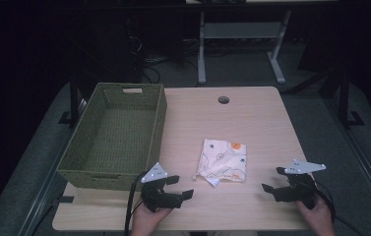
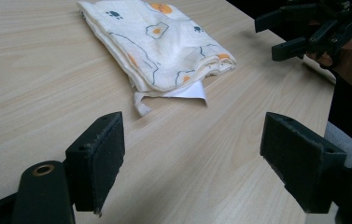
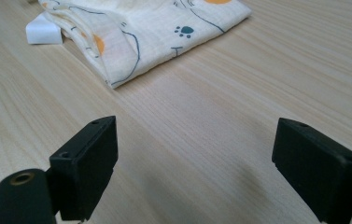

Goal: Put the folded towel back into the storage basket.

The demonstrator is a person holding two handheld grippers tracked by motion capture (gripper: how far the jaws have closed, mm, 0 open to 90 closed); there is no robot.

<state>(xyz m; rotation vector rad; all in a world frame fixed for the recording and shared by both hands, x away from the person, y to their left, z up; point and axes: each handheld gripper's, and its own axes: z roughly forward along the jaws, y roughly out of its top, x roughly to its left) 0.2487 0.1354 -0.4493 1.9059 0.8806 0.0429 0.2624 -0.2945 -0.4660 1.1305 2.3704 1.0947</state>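
A folded cream cloth (image 1: pixel 223 159) with orange spots, blue outlines and paw prints lies flat near the middle of the wooden table (image 1: pixel 252 123). A white tag (image 2: pixel 186 91) pokes out from under its near corner. My left gripper (image 1: pixel 179 187) is held near the front edge, left of the cloth, open and empty. My right gripper (image 1: pixel 272 179) is to the cloth's right, also open with nothing between its jaws. In the left gripper view the cloth (image 2: pixel 159 42) lies ahead and the right gripper (image 2: pixel 281 33) is at the top right. The right gripper view has the cloth (image 3: pixel 141 32) ahead too.
A green woven basket (image 1: pixel 97 174) stands empty on the table's left side, just behind my left gripper. A round cable hole (image 1: pixel 223 100) sits near the far edge. Beyond the table are dark floor and the legs of another desk (image 1: pixel 201 49).
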